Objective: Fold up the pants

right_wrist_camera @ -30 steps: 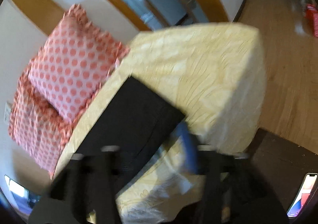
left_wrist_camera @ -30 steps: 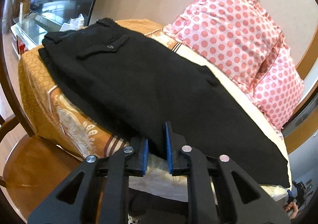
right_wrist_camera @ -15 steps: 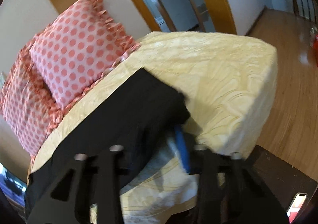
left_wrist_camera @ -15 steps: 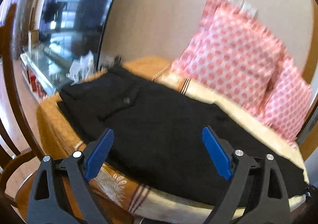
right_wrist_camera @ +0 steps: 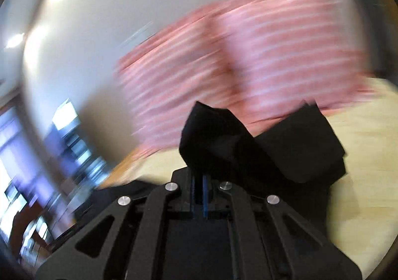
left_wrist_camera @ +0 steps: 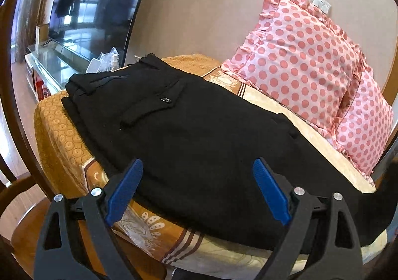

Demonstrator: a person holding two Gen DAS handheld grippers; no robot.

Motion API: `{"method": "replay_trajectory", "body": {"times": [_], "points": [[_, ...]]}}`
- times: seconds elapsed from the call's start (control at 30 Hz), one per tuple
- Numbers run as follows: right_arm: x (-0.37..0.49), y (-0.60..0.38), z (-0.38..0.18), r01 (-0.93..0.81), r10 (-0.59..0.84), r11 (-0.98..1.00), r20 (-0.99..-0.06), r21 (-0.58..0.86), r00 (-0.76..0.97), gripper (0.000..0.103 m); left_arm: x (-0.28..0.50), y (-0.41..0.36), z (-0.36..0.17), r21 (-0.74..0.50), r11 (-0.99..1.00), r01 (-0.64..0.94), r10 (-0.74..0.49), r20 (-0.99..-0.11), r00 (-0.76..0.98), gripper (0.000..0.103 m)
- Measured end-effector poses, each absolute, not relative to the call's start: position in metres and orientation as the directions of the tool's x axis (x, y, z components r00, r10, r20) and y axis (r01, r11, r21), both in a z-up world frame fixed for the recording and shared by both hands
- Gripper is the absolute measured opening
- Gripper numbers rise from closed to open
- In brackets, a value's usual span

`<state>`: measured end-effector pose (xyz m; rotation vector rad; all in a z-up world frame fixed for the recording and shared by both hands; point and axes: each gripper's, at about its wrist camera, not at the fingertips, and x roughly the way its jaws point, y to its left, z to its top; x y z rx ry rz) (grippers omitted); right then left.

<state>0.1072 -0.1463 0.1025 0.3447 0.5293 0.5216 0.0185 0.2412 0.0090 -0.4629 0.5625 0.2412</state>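
Note:
Black pants (left_wrist_camera: 199,135) lie flat along the bed, waistband and back pocket at the far left, legs running right. My left gripper (left_wrist_camera: 196,188) is open and empty, its blue pads wide apart, just above the near edge of the pants. My right gripper (right_wrist_camera: 199,180) is shut on the leg end of the pants (right_wrist_camera: 248,145) and holds it lifted above the bed; this view is blurred by motion.
The bed cover (left_wrist_camera: 59,130) is orange at the left and cream (right_wrist_camera: 368,145) at the right. Two pink polka-dot pillows (left_wrist_camera: 298,61) lean on the wall behind. A TV (left_wrist_camera: 94,6) and glass stand are at far left. A wooden chair (left_wrist_camera: 15,195) is at the near left.
My left gripper let go of the pants' near edge, opened wide and drew back. My right gripper closed on the leg end and swung it up off the bed.

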Motion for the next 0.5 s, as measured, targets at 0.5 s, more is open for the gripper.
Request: {"method": "replay_trajectory", "body": {"times": [0.5], "points": [[0.122, 0.035, 0.023, -0.629, 0.652, 0.718, -0.605, 0.3, 0.456, 0.005, -0.035, 0.305, 0.019, -0.519, 0.737, -0.434, 0.121, -0.53, 0.839, 0.093]]}}
